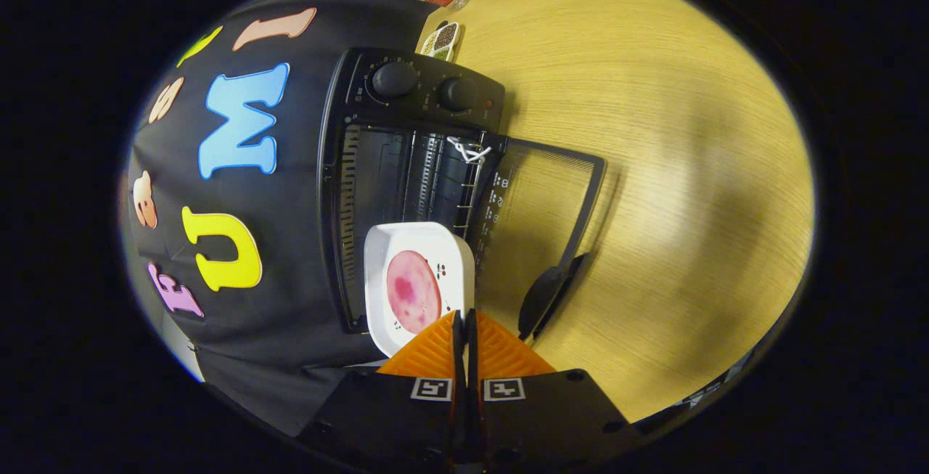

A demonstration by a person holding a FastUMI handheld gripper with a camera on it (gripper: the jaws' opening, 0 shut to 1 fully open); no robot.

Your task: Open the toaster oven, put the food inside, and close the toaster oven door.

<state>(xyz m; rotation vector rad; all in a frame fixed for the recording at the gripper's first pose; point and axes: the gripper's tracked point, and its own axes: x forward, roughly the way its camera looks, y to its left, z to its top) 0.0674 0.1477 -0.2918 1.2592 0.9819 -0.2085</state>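
Both fingers (435, 343) seemingly pinching plate (453, 256) rim.

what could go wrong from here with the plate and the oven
1. The jaws of the gripper pinch only the near rim of the plate, so it may tilt or slip and the food could slide off.
2. The plate sits at the oven mouth, close to its side wall; it may catch there while going in.
3. The open door lies flat on the table; pulling back could bump its handle.
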